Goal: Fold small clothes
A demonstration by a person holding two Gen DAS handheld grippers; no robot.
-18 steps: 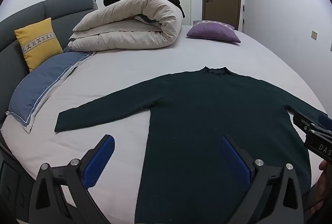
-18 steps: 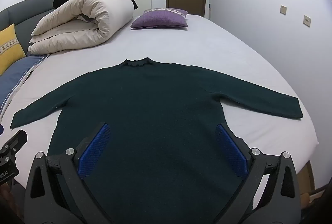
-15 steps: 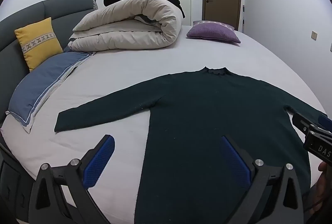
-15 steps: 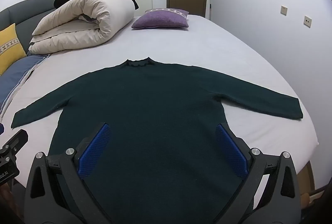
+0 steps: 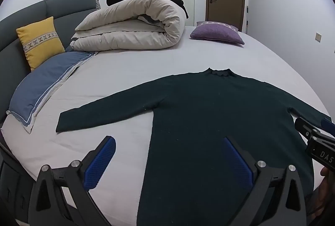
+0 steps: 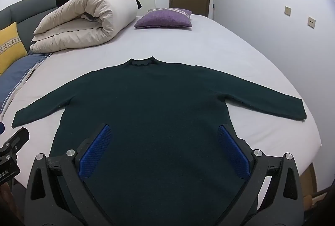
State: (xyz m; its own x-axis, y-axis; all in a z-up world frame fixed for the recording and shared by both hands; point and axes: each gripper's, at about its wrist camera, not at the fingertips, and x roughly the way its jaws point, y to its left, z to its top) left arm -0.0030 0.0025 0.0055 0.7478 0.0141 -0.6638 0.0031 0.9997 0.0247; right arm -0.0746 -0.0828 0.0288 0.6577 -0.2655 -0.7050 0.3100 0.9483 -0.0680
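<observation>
A dark green long-sleeved sweater (image 5: 219, 113) (image 6: 150, 104) lies flat on the bed, collar away from me, both sleeves spread out to the sides. My left gripper (image 5: 169, 144) hovers open above the sweater's left lower edge, nothing between its blue pads. My right gripper (image 6: 163, 138) stands open over the lower middle of the sweater, its jaws wide apart and empty. The right gripper's black body (image 5: 314, 140) shows at the right edge of the left wrist view. The left gripper's body (image 6: 10, 150) shows at the left edge of the right wrist view.
The bed (image 5: 129, 71) has a pale sheet. A rolled beige duvet (image 5: 134, 25) with a black garment on top lies at the far left. A purple cushion (image 5: 216, 32), a yellow cushion (image 5: 39, 40) and a blue pillow (image 5: 39, 88) sit around it.
</observation>
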